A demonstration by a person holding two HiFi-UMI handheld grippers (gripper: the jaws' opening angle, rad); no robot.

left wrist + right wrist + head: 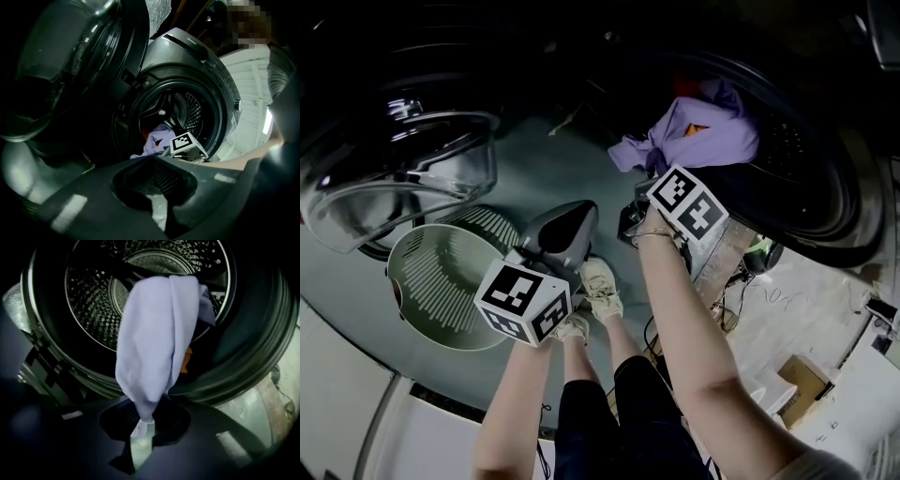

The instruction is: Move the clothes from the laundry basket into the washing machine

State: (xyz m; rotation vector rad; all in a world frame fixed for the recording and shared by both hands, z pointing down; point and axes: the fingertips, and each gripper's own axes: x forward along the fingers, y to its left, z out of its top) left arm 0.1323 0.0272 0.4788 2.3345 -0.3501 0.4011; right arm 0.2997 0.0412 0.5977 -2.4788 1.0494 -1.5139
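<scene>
Closest to the head camera, a bare left forearm (508, 417) and right forearm (698, 328) are seen reaching down past dark trousers (619, 412) and pale shoes (598, 289). The left tongs (156, 192) are held over the grey-green floor (553, 159), near the laundry basket (422, 272). Their jaws are pressed together and nothing is caught between them. The basket, pale green with slotted walls, is stood on the floor to the person's left, and only its bare inner wall and bottom are shown.

Further on, the right tongs (142, 423) are clamped on a corner of a lilac garment (154, 343), which is drawn from the jaws across the lower lip of the washing machine (830, 202) mouth. The bunched bulk of the garment is lodged in the opening, partly inside the perforated steel drum (91, 305). An orange-red piece of cloth (187, 359) is glimpsed behind it, inside the drum.

The round glass door (403, 178) is swung wide open, to the left of the mouth and above the basket in the head view. Off to the right, cables (729, 286) and a cardboard box (806, 380) are seen on a paler stretch of floor.
</scene>
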